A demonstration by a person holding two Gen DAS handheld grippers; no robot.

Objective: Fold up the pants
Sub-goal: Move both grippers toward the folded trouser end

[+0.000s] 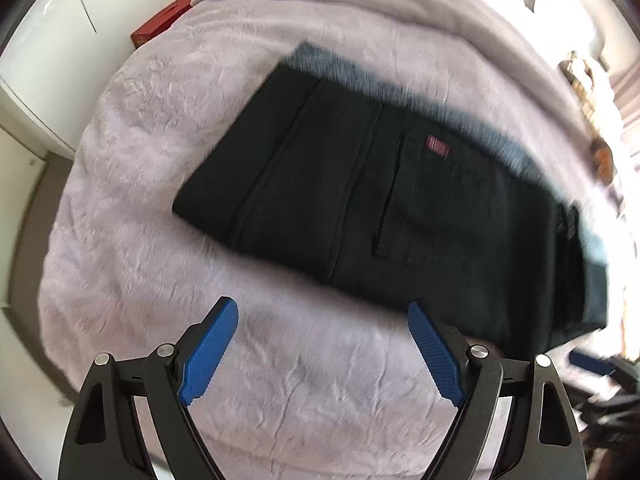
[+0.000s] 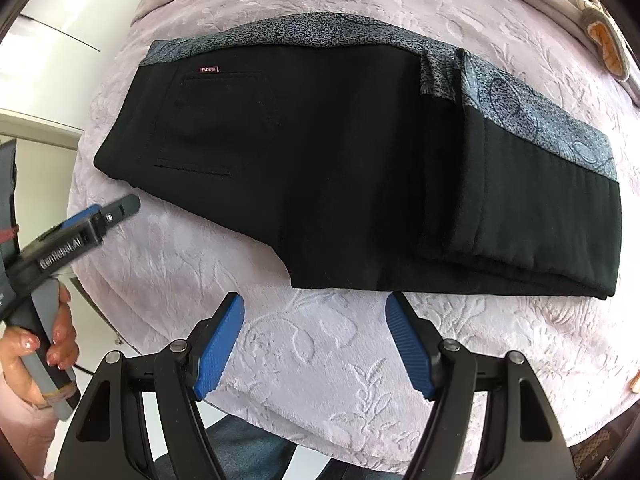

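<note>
Black pants (image 2: 340, 160) with a grey patterned lining lie folded into a compact stack on the lilac bedspread (image 2: 320, 360). A small red label (image 2: 209, 69) sits above a back pocket. They also show in the left wrist view (image 1: 380, 200), blurred. My left gripper (image 1: 322, 312) is open and empty, hovering just short of the pants' near edge. It also shows in the right wrist view (image 2: 108, 212), at the left, held by a hand. My right gripper (image 2: 314, 308) is open and empty, just short of the pants' near edge.
A red box (image 1: 160, 20) lies beside the bed at the far left, next to white cupboard doors (image 1: 60, 40). The bed's edge drops off at the left (image 2: 104, 312). Cluttered items (image 2: 604, 32) sit at the far right.
</note>
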